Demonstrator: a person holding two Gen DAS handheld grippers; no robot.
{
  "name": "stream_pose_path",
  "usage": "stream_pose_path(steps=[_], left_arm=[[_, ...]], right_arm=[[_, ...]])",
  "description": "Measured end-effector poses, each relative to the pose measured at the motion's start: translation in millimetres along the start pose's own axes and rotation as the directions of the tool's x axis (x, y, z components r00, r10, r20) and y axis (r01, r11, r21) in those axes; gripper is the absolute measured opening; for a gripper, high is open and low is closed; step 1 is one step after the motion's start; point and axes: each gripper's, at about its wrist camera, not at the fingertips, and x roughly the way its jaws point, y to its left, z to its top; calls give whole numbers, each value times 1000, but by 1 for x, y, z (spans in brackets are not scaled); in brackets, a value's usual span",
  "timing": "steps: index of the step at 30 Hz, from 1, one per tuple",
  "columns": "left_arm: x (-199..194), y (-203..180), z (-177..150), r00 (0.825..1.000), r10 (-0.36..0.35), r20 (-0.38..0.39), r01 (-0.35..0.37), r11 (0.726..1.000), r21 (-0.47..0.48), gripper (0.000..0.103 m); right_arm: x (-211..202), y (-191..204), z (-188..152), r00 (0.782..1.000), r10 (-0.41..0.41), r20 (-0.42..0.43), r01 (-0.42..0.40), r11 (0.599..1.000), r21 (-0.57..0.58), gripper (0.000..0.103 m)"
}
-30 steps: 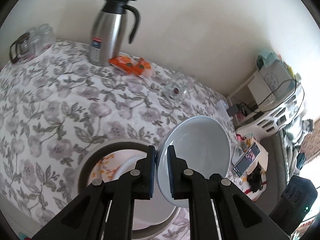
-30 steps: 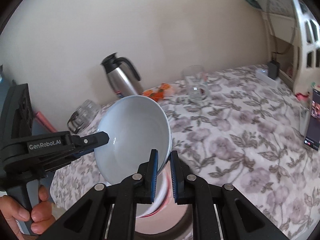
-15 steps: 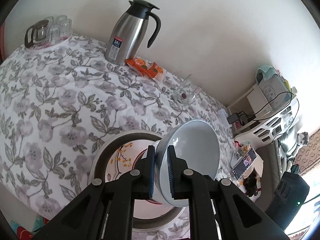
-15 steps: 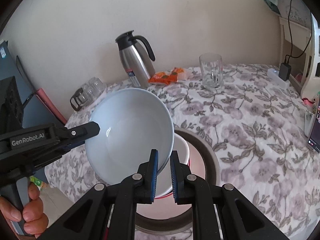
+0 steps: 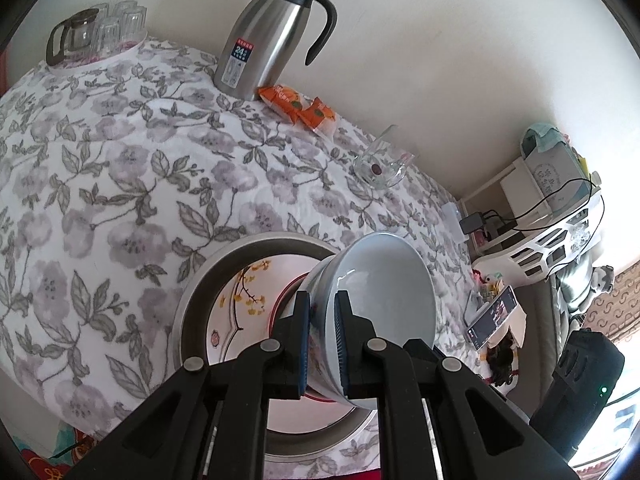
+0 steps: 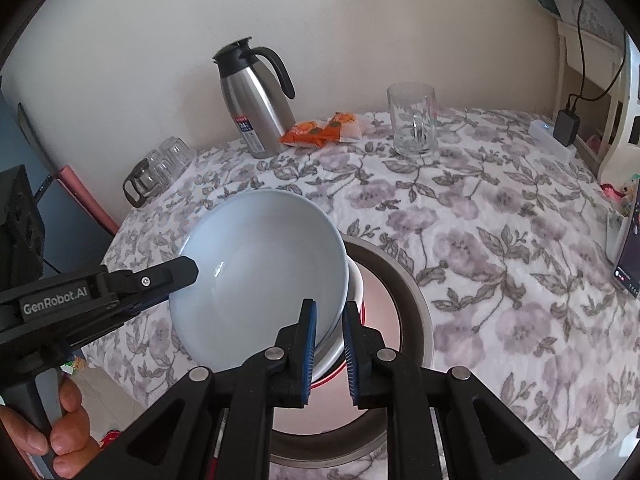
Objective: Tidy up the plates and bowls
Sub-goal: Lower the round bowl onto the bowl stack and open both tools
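A pale blue bowl [image 5: 384,280] [image 6: 260,264] hangs tilted, held by its rim from two sides. My left gripper [image 5: 322,320] is shut on the near rim; its finger [image 6: 176,274] shows at the bowl's left edge in the right wrist view. My right gripper [image 6: 329,320] has the opposite rim between its pads, and its jaws are opening. The bowl's underside rests in or just above a white bowl [image 6: 354,280] with a red foot. That bowl stands on a flowered plate [image 5: 240,300] inside a round metal basin [image 5: 192,280] [image 6: 416,300].
A steel thermos jug [image 5: 272,36], orange snack packets [image 5: 296,108] and a glass mug [image 6: 412,120] stand along the far side of the floral tablecloth. A glass pot with tumblers [image 5: 92,36] sits at the far left. A phone [image 5: 492,316] lies off the right edge. A hand [image 6: 60,432] grips the left tool.
Both grippers have carried the blue bowl down and toward the basin. It went from hanging above the white bowl to sitting tilted right on it. The right jaws stand slightly wider.
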Motion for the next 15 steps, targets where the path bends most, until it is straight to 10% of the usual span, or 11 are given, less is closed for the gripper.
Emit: stream_pose_path(steps=[15], left_arm=[[9,6,1,999,-16,-30,15,1000,-24,12]], right_arm=[[7,-3,1,1000,-15,-14,15,1000,7,16]])
